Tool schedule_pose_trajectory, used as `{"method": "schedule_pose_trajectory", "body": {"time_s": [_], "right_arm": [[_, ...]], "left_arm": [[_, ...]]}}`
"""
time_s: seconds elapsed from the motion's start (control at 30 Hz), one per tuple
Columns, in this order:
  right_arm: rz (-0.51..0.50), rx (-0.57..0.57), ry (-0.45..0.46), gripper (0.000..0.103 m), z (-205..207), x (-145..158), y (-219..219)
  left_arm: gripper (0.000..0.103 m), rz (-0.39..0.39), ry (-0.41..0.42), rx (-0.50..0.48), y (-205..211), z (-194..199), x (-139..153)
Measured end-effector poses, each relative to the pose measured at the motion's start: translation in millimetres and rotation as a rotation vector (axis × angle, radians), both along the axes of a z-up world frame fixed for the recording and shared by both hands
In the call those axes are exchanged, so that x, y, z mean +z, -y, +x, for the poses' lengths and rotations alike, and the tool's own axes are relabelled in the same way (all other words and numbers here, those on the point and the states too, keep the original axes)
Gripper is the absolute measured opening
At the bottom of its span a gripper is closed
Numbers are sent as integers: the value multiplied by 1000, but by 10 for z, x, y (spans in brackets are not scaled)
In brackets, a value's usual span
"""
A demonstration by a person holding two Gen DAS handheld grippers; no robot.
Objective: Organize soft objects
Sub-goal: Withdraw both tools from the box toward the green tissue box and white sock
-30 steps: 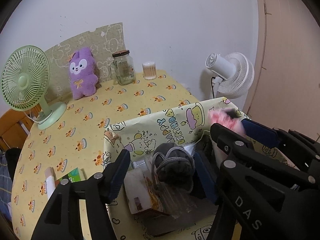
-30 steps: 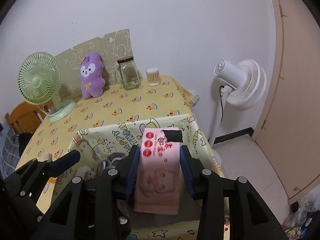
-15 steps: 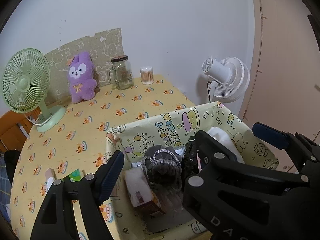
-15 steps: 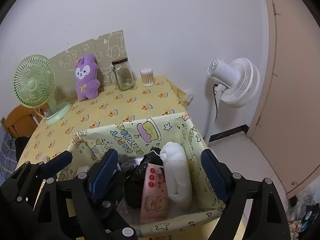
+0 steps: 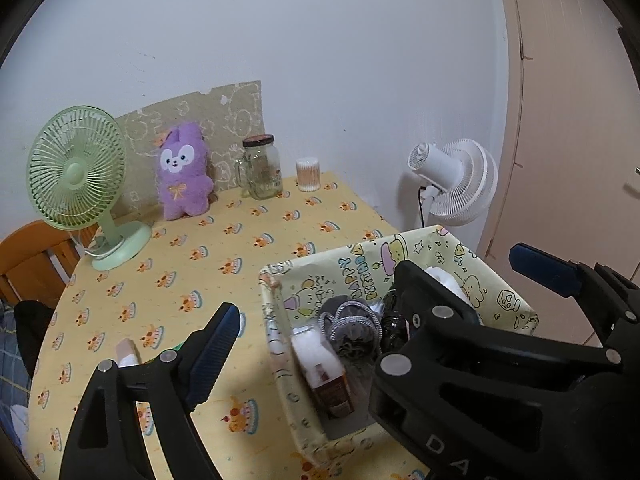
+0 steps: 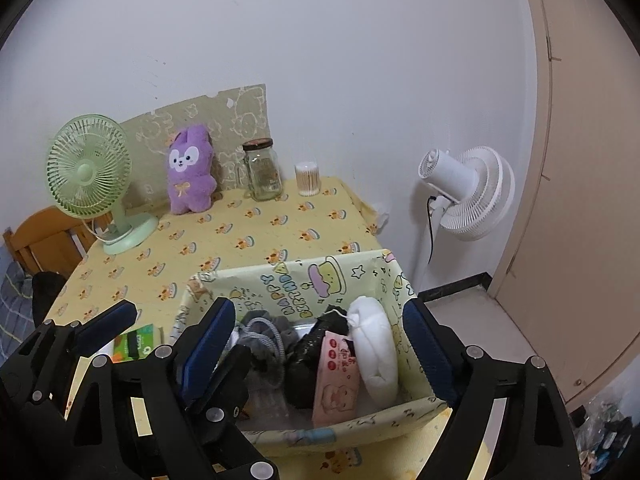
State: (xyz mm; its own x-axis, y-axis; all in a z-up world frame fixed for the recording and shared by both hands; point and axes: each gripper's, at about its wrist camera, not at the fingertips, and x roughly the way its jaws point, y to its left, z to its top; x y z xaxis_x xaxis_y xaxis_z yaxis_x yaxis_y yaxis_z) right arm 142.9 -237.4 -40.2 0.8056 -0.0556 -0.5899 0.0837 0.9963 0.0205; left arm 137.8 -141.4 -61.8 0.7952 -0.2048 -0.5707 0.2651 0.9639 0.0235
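Inside the patterned box (image 6: 304,284) you already have the pink tissue pack (image 6: 338,376), white roll (image 6: 376,352) and grey slipper (image 6: 264,334). Both your right gripper (image 6: 316,344) and left gripper (image 5: 372,292) are spread and empty. By my judgement only the purple plush (image 6: 190,170), at the table's far edge, is left.

This is a room in a home. A table (image 6: 248,236) wears a yellow cloth with little cakes on it. At the far side, by the white wall, sit a purple toy bunny (image 6: 189,172), a glass jar (image 6: 263,170) and a tub of cotton buds (image 6: 308,179). A small green fan (image 6: 96,184) stands on the far left of the table. A white fan (image 6: 468,196) stands on the floor to the right, next to a beige door (image 6: 580,200). A wooden chair (image 6: 40,240) peeks out on the left.
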Motion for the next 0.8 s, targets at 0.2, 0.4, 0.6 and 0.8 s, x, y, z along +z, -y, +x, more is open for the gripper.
{"method": "schedule_pose_trajectory", "body": {"time_s": [0.2,0.4,0.6,0.8], "right_arm": [[-18,-1,27,90,-145,118,-164],[-18,-3,61,95,-277,223,-313],[-34,6,101,97,-405,312,-493],[-38,28,122,102,-479,348,-677]], "left_arm": [[90,-20,30,10,-155,-142,96],[91,-26,68,18,-301,-294,201],[94,-34,105,40,-471,-426,264],[99,-39,121,54,-651,-510,297]]}}
